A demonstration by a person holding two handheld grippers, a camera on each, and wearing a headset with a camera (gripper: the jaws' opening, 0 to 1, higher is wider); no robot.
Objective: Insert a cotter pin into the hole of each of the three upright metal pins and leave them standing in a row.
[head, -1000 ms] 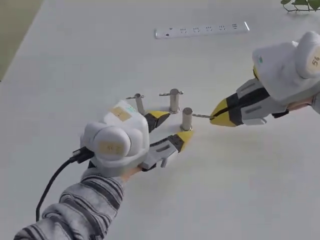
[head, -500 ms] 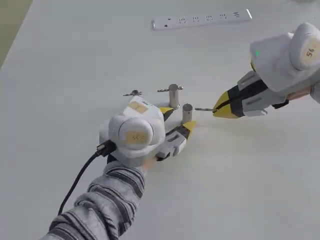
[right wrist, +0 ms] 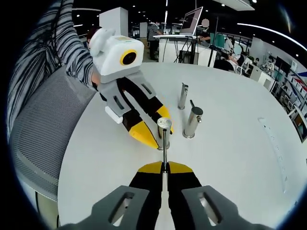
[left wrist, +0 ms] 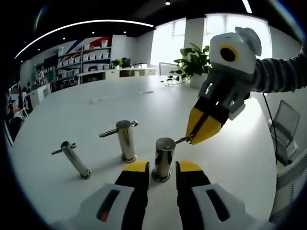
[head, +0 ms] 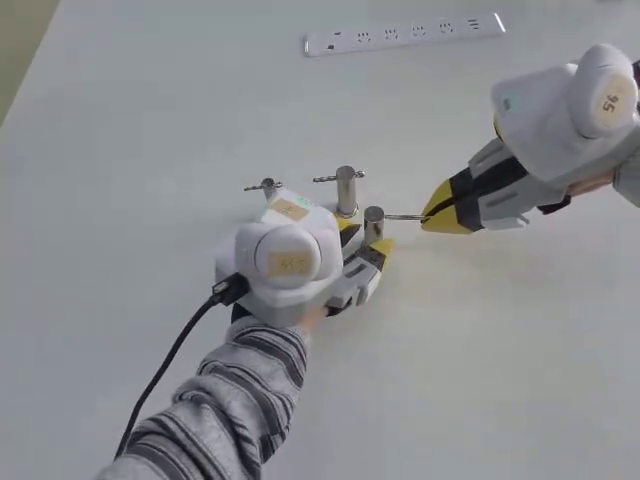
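Working over a plain white tabletop (head: 520, 350), matte and evenly lit. Coming in from 3 o'clock in the head view with the right gripper (head: 432, 218), jaws pressed together on a cotter pin (head: 403, 216) held level, its free end at the head of the nearest pin (head: 373, 225). Reaching up from 7 o'clock with the left gripper (head: 366, 243), jaws drawn in on either side of that pin's foot and seemingly pinching it, though true contact is hard to judge. Just beside, at 11 o'clock of it, a middle pin (head: 346, 190) crossed near its top by a second cotter pin (head: 328, 179); farther toward 10 o'clock, a far pin (head: 268, 187) carrying a third cotter pin (head: 254, 187). Well apart at 12 o'clock, a white power strip (head: 403, 36). Trailing toward 7 o'clock, a black cable (head: 180, 350) beside a striped sleeve (head: 230, 410). Beyond the table in the left gripper view, shelving (left wrist: 81, 57) at 10 o'clock and a potted plant (left wrist: 189, 60) at 1 o'clock under ceiling strip lights. At 9 o'clock in the right gripper view, a grey mesh chair (right wrist: 38, 134); at 12 o'clock, a monitor (right wrist: 190, 21).
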